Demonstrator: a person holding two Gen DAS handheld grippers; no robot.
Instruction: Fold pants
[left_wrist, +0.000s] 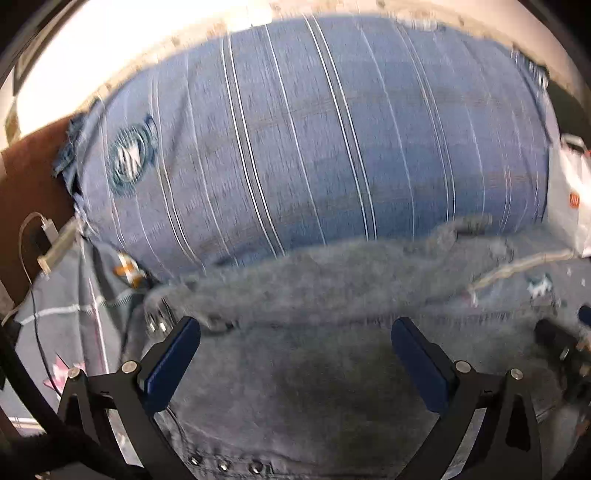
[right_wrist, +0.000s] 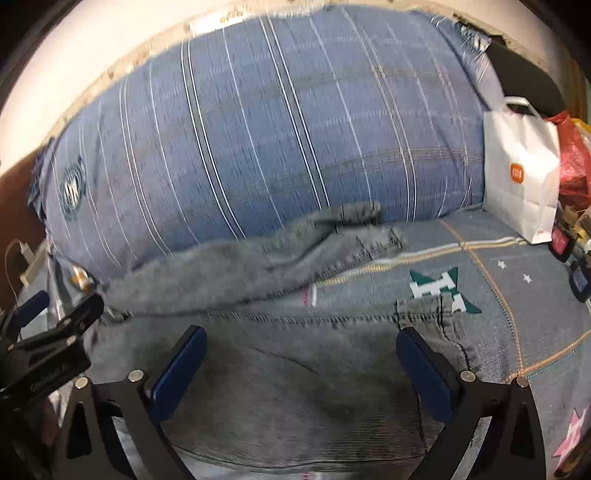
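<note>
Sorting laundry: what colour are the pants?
Grey pants, clearest in the right wrist view.

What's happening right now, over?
Left gripper and right gripper open above the grey jeans. Jeans spread out, unfolded. White paper bag off right, clear.

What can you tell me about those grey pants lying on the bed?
The pants look like grey denim with pale stitched seams and a row of metal rivets or buttons along one edge. They lie spread on a grey patterned bedsheet, not yet folded flat. One leg lies flat in front; the other bunches up behind it, its hem resting against a big blue striped pillow. Both open hand-held grippers are poised over the fabric; contact is unclear.
</note>
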